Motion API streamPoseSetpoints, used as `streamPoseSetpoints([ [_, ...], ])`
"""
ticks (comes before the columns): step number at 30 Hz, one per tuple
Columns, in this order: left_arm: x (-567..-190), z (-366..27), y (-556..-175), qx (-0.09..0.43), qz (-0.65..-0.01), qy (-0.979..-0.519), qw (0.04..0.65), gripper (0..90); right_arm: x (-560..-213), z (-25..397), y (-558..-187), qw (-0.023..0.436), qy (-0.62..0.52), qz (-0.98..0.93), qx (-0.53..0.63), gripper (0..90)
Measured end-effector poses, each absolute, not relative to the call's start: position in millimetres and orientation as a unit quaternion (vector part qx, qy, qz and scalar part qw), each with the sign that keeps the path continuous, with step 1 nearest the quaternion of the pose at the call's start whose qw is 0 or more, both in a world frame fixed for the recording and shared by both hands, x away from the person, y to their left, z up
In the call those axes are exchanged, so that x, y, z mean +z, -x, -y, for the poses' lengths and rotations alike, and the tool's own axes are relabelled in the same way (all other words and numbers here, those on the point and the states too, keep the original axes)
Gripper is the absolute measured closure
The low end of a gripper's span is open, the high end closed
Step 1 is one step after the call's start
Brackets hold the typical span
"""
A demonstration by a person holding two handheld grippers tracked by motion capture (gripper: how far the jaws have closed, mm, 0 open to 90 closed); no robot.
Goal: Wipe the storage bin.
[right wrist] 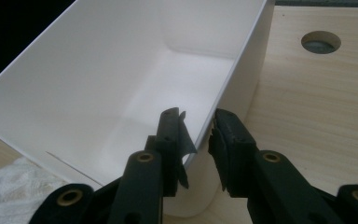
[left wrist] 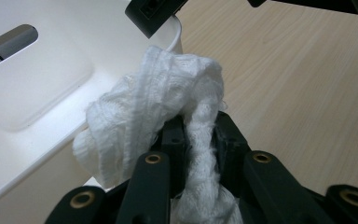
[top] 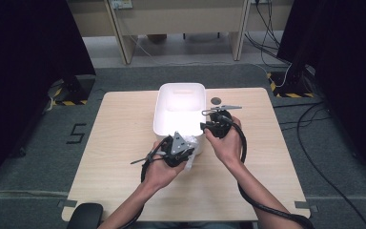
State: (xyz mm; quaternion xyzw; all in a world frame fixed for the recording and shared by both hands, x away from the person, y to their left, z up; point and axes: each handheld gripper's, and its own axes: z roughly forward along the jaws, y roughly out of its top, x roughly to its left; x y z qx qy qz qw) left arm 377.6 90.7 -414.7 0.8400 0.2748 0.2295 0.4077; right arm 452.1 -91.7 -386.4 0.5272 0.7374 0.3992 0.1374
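A white plastic bin (top: 181, 86) stands at the middle of the wooden table (top: 124, 124). My left gripper (top: 183, 145) hovers at the bin's near edge, shut on a white knitted cloth (top: 190, 160). In the left gripper view the cloth (left wrist: 158, 93) bunches out of the jaws (left wrist: 200, 135) over the bin's rim (left wrist: 37, 84). My right gripper (top: 209, 126) is at the bin's near right corner. Its jaws (right wrist: 198, 135) stand one on each side of the bin's right wall (right wrist: 121, 70), closed on the rim. The cloth (right wrist: 14, 186) lies at lower left there.
A round hole (top: 216, 101) is cut in the tabletop just right of the bin, also seen as the hole (right wrist: 320, 42) in the right gripper view. Bare wood lies left, right and in front of the bin. Cables run on the floor at the right.
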Motion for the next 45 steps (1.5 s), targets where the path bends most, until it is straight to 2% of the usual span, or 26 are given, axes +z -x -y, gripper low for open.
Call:
streamPoseSetpoints([
  [23, -416.7, -66.5, -384.2, 0.224, -0.256, -0.85, 0.402, 77.2, -386.3, 90.6, -452.5, 0.138, -0.527, -0.738, 0.398, 72.8],
  [45, -436.8, -56.9, -387.2, 0.236, -0.243, -0.858, 0.387, 77.2, -386.4, 90.9, -453.0, 0.135, -0.527, -0.738, 0.4, 72.7],
])
